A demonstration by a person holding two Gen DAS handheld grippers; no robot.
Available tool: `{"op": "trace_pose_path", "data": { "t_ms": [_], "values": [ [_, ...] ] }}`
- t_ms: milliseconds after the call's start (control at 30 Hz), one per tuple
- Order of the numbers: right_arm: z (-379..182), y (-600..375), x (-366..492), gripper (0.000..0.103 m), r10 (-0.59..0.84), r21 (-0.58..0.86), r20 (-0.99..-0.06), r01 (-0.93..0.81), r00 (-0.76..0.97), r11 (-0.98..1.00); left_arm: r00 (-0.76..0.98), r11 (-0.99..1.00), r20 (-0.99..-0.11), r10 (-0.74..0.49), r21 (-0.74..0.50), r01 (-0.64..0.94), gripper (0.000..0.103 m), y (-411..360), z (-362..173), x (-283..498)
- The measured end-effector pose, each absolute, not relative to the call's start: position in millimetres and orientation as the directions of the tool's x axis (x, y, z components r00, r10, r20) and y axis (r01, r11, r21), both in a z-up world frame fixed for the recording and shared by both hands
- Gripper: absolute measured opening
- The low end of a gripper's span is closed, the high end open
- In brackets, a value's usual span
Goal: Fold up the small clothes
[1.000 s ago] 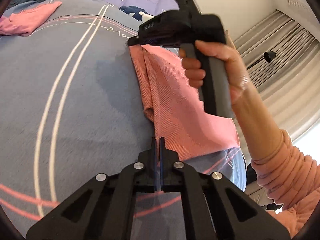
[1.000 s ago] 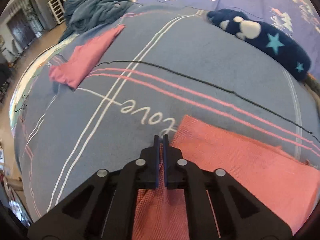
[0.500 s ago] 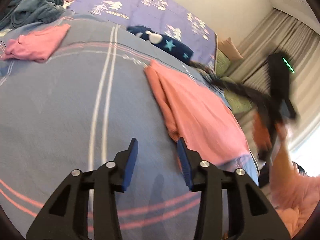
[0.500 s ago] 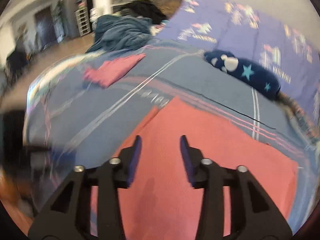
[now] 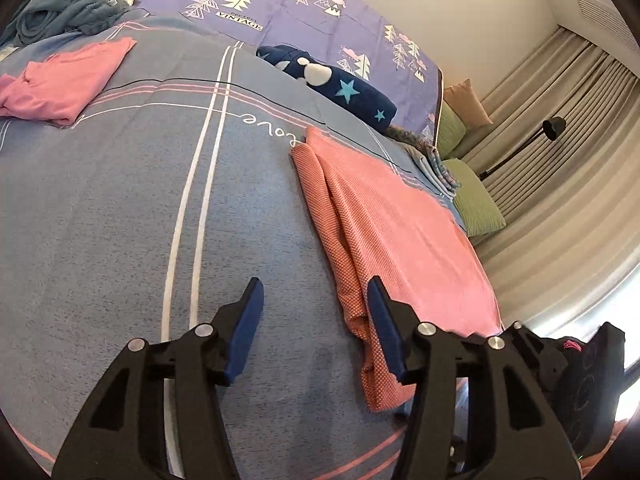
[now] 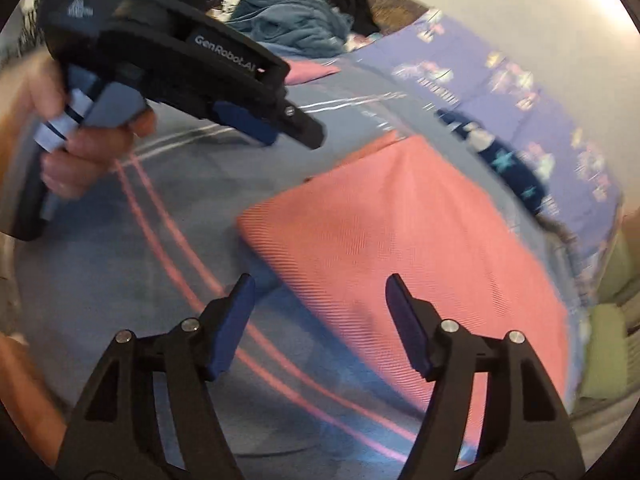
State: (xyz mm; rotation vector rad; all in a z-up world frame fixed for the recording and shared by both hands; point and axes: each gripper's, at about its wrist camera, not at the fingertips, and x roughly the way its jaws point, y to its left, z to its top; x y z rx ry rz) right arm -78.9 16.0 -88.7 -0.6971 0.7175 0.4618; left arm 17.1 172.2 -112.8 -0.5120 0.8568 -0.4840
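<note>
Blue bedspread (image 5: 100,208) lying under both grippers; coral cloth (image 5: 392,224) lying folded just ahead; left gripper (image 5: 316,320) and right gripper (image 6: 320,312) hovering, jaws just opening, gripping nothing.

Motion is blurring the whole right wrist view, smearing the quilt's (image 6: 480,92) tree prints. The picture's left edge is cutting off the hand (image 6: 76,148).

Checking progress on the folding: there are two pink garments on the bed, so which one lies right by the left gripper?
The salmon-pink cloth, its near edge beside the left gripper. The other pink garment lies far off by the teal blanket.
</note>
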Motion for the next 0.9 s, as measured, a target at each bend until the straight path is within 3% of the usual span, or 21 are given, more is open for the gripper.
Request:
{"op": "trace_pose_path", "data": {
  "t_ms": [200,300,367,633,733,767,800,867,900],
  "values": [
    [-102,36,-68,0.038,0.044,-0.565,-0.615,-0.478,0.788,0.672,0.6,0.789,-0.581,-0.551,-0.597,0.146,0.055,184,-109,18],
    [-109,51,-67,0.012,0.038,-0.601,-0.597,-0.478,0.801,0.641,0.621,0.783,-0.574,-0.534,-0.612,0.108,0.057,196,-107,19],
    [-105,47,-73,0.009,0.079,-0.565,-0.606,-0.499,0.791,0.657,0.624,0.782,-0.574,-0.53,-0.615,0.099,0.058,200,-106,20],
    [-61,-7,-67,0.007,0.394,-0.09,-0.707,-0.628,0.587,0.773,0.6,0.776,-0.579,-0.551,-0.62,0.114,0.058,195,-107,33],
    [-55,-7,-69,0.01,0.439,-0.026,-0.716,-0.649,0.543,0.76,0.593,0.775,-0.581,-0.557,-0.621,0.12,0.058,192,-108,34],
    [-54,-3,-75,0.02,0.423,-0.058,-0.712,-0.648,0.56,0.76,0.592,0.776,-0.583,-0.557,-0.619,0.12,0.058,191,-108,34],
    [-56,2,-80,0.039,0.388,-0.13,-0.707,-0.648,0.591,0.75,0.59,0.776,-0.585,-0.556,-0.619,0.118,0.058,192,-109,33],
    [-64,14,-91,0.052,0.327,-0.256,-0.712,-0.664,0.622,0.703,0.59,0.777,-0.588,-0.553,-0.62,0.11,0.058,195,-110,31],
    [-71,21,-98,0.052,0.285,-0.33,-0.713,-0.665,0.641,0.67,0.593,0.778,-0.59,-0.548,-0.62,0.103,0.058,197,-111,30]
  ]
}}
